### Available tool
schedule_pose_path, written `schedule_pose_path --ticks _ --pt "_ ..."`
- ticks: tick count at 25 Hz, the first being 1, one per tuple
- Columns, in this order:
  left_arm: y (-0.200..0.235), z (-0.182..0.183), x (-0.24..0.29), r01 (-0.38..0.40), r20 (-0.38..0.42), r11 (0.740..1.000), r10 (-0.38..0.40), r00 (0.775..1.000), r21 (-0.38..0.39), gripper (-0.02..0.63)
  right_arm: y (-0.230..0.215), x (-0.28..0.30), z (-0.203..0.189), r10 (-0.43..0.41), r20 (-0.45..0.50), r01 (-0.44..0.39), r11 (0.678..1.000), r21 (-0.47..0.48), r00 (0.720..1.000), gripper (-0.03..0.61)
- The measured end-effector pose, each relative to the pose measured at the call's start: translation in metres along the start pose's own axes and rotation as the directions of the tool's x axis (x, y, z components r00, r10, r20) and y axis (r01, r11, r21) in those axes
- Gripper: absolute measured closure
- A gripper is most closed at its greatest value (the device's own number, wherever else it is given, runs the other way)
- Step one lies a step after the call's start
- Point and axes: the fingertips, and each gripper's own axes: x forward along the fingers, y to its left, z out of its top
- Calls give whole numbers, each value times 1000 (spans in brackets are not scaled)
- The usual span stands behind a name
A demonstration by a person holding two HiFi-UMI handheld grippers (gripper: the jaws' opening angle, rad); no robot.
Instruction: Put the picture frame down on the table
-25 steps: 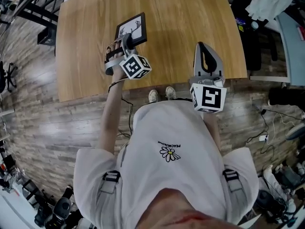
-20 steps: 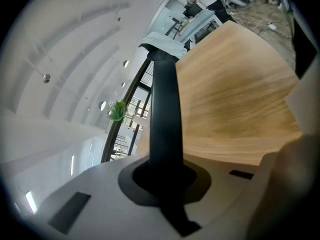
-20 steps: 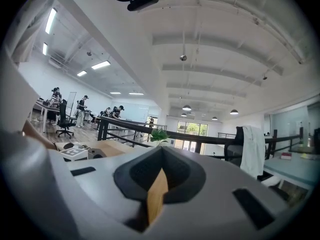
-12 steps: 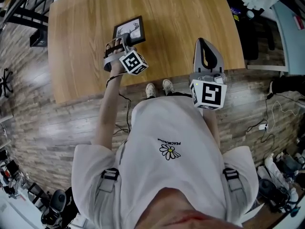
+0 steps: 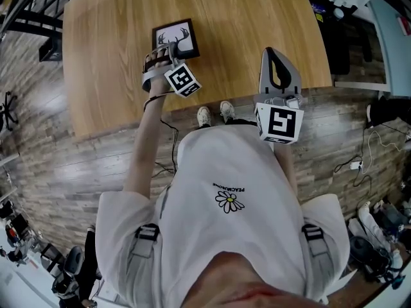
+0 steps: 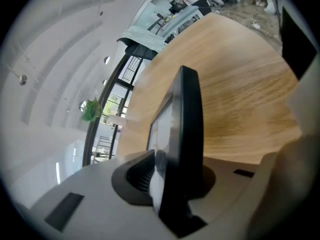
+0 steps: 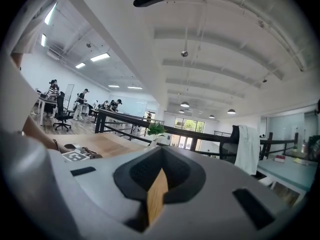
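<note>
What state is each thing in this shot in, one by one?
Left gripper: jaws have just been opening, picture frame between them.
Picture frame: face up, low at the table; cannot tell whether it lies flat.
Right gripper: shut, empty.

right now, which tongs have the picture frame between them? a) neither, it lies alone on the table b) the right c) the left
c: the left gripper view shows the black picture frame edge-on between the left tongs, which have just been opening; the right tongs have nothing between them.
</note>
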Motion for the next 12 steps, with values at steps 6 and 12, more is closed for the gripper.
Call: schedule_pose_path --ticks 6,12 --pt "-38 -3 5 148 -7 989 -148 989 -26 400 1 -1 1 13 5 -13 1000 -8 1000 568" --pt "-46 0 4 219 23 972 -218 976 -88 371 -4 -6 -4 3 -5 -3 1000 10 1000 568"
